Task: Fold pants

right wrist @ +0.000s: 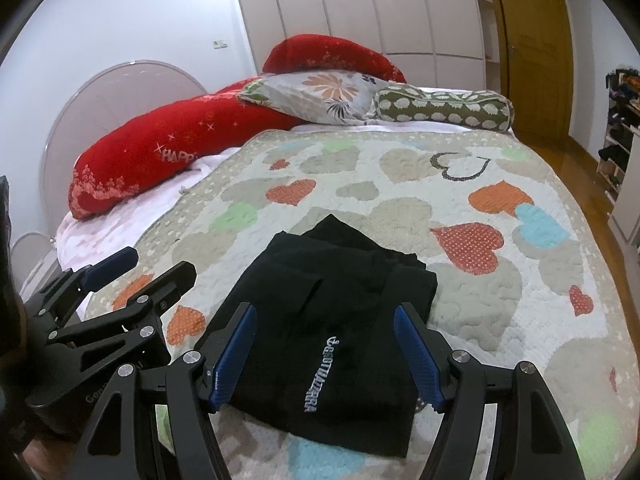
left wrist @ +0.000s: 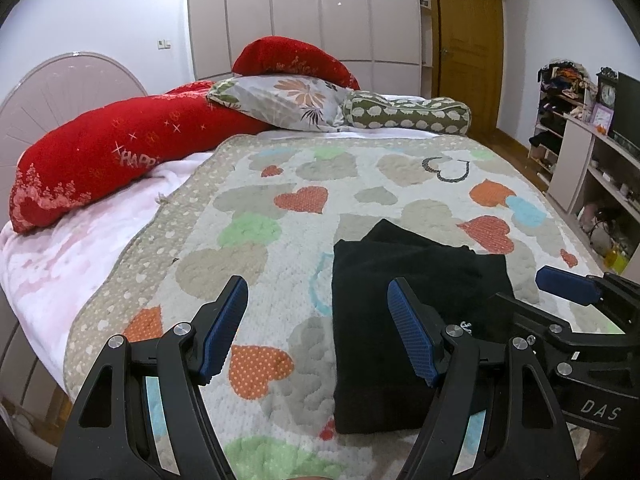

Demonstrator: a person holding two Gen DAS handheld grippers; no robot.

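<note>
Black pants (right wrist: 332,332) lie folded in a compact stack on the heart-patterned quilt (right wrist: 480,304); left gripper (left wrist: 316,332) and right gripper (right wrist: 324,356) hover above, jaws wide apart, holding nothing

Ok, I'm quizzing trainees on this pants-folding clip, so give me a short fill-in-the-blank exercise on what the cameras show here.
1. The folded pants are coloured ____.
2. They lie on a quilt patterned with ____.
3. Both the left gripper and the right gripper have jaws that are ____.
4. The long red pillow carries the partly visible word ____.

Missing words: black; hearts; open; HAPPY
</note>
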